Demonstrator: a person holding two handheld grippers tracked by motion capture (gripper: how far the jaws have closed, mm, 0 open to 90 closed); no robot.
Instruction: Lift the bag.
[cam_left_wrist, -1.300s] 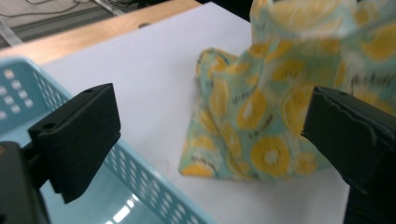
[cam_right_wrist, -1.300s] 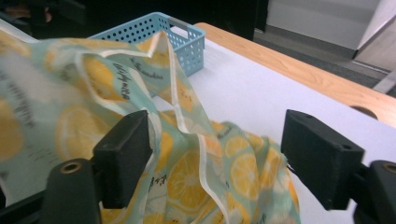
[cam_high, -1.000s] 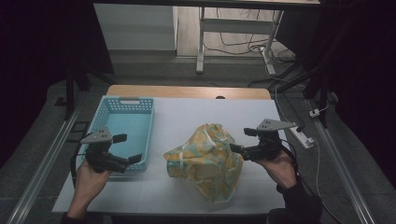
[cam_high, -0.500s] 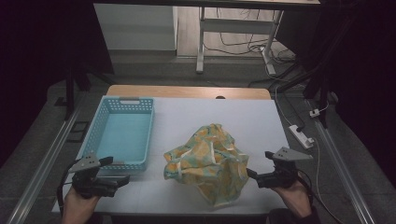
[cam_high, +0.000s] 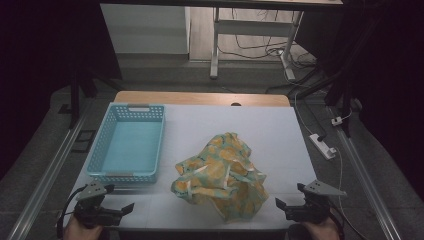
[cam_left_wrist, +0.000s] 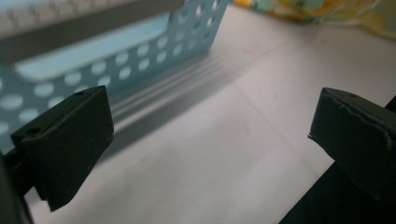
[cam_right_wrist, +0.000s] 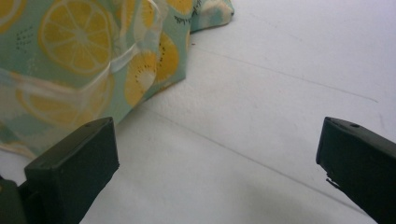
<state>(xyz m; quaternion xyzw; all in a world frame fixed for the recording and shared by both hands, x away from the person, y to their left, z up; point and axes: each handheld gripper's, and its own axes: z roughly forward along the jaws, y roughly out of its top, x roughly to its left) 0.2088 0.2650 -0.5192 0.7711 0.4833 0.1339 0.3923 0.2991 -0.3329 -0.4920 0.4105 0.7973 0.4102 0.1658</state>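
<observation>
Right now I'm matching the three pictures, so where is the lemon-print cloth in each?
High view: the cloth lies crumpled at centre, right of the basket.
Left gripper view: its edge shows along the top right.
Right gripper view: it covers the upper left.
Shared landmark: the white table.

Left gripper (cam_high: 126, 210) and right gripper (cam_high: 285, 209) low (jaws wide, empty).

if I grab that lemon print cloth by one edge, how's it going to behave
The cloth lies crumpled in soft folds, so it would probably hang limp and unfold rather than keep its shape. It looks thin, so likely light. Pushed across the smooth table, it would probably bunch up rather than slide whole.
</observation>
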